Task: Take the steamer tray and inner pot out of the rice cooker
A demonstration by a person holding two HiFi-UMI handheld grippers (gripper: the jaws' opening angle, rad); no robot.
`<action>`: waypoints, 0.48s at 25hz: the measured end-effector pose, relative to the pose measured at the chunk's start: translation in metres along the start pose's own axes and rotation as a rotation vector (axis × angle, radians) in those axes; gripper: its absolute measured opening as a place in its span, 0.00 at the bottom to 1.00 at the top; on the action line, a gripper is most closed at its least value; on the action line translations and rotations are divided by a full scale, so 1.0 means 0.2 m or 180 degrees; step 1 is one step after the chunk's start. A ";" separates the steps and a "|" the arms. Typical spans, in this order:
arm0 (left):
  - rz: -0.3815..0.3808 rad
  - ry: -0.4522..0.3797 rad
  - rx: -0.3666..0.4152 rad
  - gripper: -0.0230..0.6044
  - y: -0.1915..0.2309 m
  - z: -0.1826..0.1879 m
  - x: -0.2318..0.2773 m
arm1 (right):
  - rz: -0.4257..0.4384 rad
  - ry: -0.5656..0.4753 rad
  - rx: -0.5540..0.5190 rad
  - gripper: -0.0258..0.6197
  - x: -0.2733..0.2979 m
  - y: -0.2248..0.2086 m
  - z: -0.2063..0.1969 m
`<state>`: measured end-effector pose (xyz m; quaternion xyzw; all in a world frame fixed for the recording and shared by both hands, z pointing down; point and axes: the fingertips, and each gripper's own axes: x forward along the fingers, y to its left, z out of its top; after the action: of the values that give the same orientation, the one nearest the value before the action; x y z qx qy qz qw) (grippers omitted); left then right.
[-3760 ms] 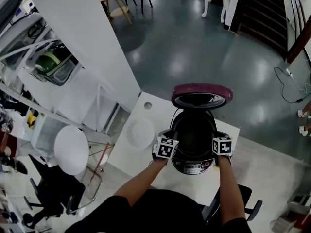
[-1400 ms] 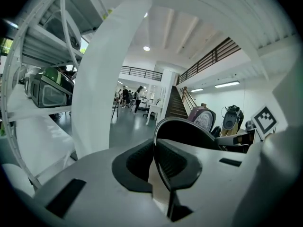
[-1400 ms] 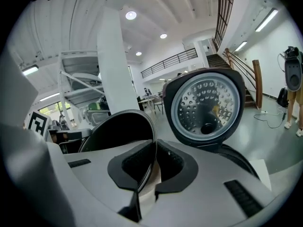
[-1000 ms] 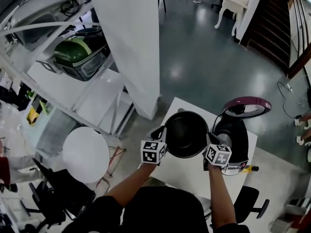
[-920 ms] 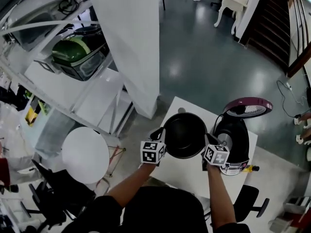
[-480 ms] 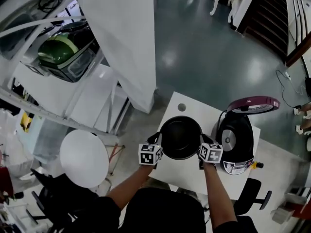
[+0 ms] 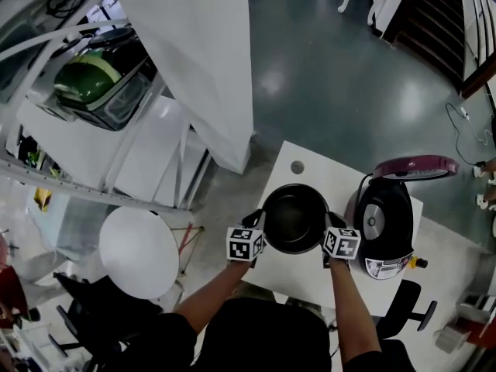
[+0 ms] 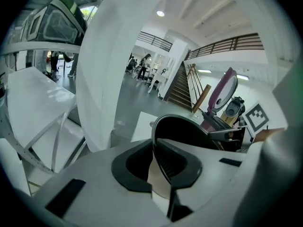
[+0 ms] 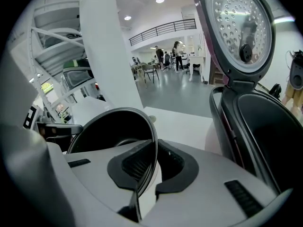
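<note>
The black inner pot (image 7: 294, 217) hangs low over the white table (image 7: 310, 170), left of the rice cooker (image 7: 385, 227). My left gripper (image 7: 258, 227) is shut on the pot's left rim (image 8: 158, 148); my right gripper (image 7: 328, 227) is shut on its right rim (image 9: 151, 155). The cooker's maroon lid (image 7: 415, 167) stands up, its perforated inner plate (image 9: 242, 27) showing, and the body cavity (image 9: 270, 136) is dark and empty as far as I can see. No steamer tray shows in any view.
A small round hole (image 7: 297, 167) sits in the table's far part. A white pillar (image 7: 194, 60) and shelving with a green appliance (image 7: 85, 80) stand left. A round white stool (image 7: 139, 252) is at lower left, an office chair (image 7: 407, 312) by the near right table edge.
Both grippers have lifted the pot out of the cooker, carried it left and lowered it toward the table. The cooker now stands empty at the right.
</note>
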<state>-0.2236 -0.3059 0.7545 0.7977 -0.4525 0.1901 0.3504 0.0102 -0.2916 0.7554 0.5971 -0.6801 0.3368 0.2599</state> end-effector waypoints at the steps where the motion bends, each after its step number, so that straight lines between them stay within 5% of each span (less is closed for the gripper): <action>1: -0.0003 0.0002 0.0002 0.08 0.00 0.00 0.00 | -0.0005 -0.0005 -0.0013 0.08 0.00 0.00 0.00; 12: -0.0165 -0.0191 -0.0058 0.08 0.02 0.08 -0.13 | -0.0065 -0.0219 -0.0017 0.13 -0.14 0.05 0.02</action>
<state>-0.2408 -0.3046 0.7292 0.8113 -0.4437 0.1529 0.3487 0.0055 -0.2762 0.7302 0.6145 -0.6834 0.3116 0.2414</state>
